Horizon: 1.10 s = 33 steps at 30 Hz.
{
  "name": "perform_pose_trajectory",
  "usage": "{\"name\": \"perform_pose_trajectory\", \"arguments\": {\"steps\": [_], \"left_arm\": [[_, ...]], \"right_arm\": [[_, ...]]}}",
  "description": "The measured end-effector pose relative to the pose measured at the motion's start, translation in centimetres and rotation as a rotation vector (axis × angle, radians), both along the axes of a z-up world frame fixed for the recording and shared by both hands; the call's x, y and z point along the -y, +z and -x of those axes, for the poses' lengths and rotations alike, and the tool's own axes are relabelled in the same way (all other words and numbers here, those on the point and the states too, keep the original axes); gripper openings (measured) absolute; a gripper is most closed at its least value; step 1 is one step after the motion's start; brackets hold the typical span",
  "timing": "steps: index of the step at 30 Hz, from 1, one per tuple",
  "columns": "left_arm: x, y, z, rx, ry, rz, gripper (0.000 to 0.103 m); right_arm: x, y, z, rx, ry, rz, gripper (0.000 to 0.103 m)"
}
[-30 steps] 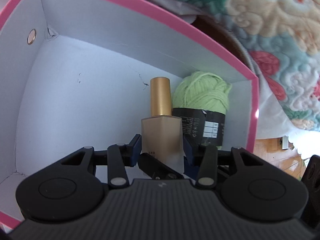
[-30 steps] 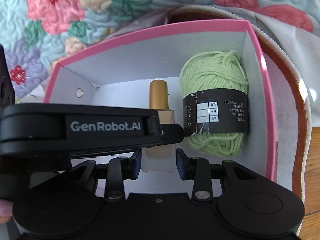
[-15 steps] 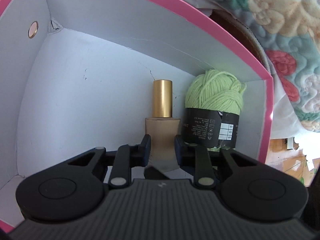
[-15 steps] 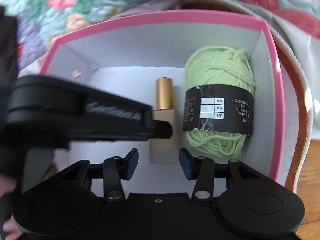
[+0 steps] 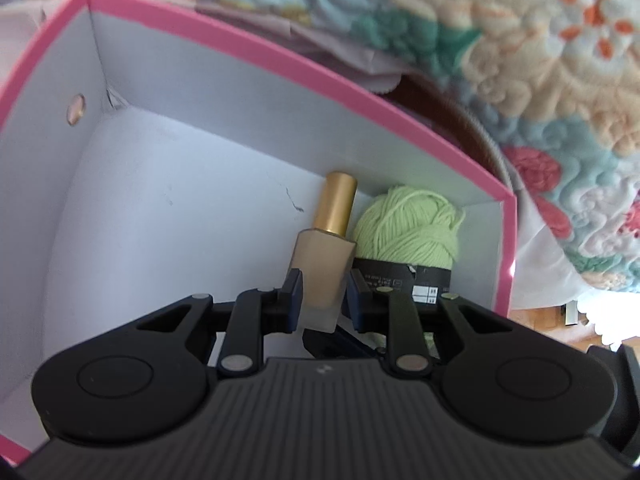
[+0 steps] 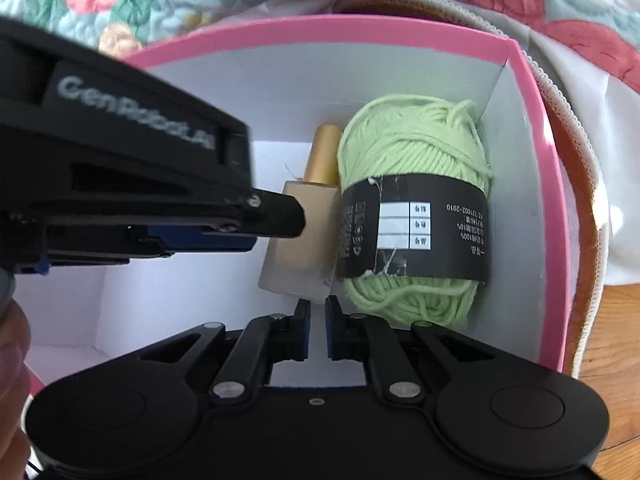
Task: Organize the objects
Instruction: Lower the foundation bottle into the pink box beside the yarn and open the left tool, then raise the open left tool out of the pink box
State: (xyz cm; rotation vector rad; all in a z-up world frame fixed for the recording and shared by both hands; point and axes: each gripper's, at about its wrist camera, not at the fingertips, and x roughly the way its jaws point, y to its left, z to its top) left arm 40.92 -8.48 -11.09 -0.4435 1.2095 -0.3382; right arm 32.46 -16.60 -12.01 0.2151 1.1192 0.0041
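A frosted beige bottle with a gold cap point(image 5: 324, 264) lies in a pink-rimmed white box point(image 5: 256, 56), against a green yarn ball with a black label point(image 5: 408, 236). My left gripper point(image 5: 323, 300) is shut on the bottle's lower body and holds it tilted. In the right wrist view the bottle point(image 6: 300, 240) lies left of the yarn point(image 6: 412, 208), and the left gripper's body point(image 6: 132, 184) crosses from the left. My right gripper point(image 6: 318, 320) is shut and empty, just short of the bottle's base.
The box point(image 6: 536, 128) sits on a floral quilt point(image 5: 520, 40). A brown round rim with white piping point(image 6: 576, 184) curves behind and right of the box. Wooden floor point(image 6: 616, 320) shows at the right.
My right gripper let go of the bottle, closed its fingers and drew back. My left gripper keeps the bottle and has tilted it toward the yarn.
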Motion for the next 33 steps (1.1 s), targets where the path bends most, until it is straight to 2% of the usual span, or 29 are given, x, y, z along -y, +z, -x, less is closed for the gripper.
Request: {"name": "perform_pose_trajectory", "arguments": {"steps": [3, 5, 7, 11, 13, 15, 21, 27, 30, 33], "left_arm": [[0.0, 0.8, 0.4, 0.025, -0.004, -0.031, 0.023], [-0.7, 1.4, 1.1, 0.035, -0.015, -0.044, 0.023], [-0.9, 2.2, 2.0, 0.033, -0.054, -0.081, 0.025], [-1.8, 5.0, 3.8, 0.059, -0.096, -0.169, 0.033], [-2.7, 6.7, 4.7, 0.081, -0.111, -0.18, 0.041], [-3.3, 8.5, 6.0, 0.098, -0.123, -0.179, 0.045], [-4.2, 11.1, 9.0, 0.106, -0.156, -0.238, 0.047], [-6.1, 13.2, 12.8, 0.093, -0.17, -0.282, 0.052], [-6.7, 14.1, 14.6, 0.089, -0.185, -0.316, 0.06], [-7.0, 14.8, 16.1, 0.081, -0.192, -0.353, 0.061]], "right_arm": [[1.0, 0.2, 0.4, 0.015, -0.041, -0.034, 0.01], [1.0, 0.8, 1.1, 0.027, -0.015, -0.029, 0.016], [0.9, 1.9, 2.4, 0.049, 0.039, -0.028, 0.017], [1.1, 4.9, 5.4, 0.097, 0.126, -0.032, 0.026], [0.6, 6.8, 6.7, 0.126, 0.159, -0.041, 0.031], [-0.6, 8.8, 8.4, 0.157, 0.192, -0.037, 0.033], [-2.5, 13.0, 12.0, 0.224, 0.281, 0.007, 0.039], [-4.1, 16.5, 15.3, 0.241, 0.356, 0.032, 0.044], [-4.4, 17.9, 17.3, 0.244, 0.386, 0.036, 0.047], [-4.6, 19.3, 19.2, 0.245, 0.421, 0.033, 0.058]]}}
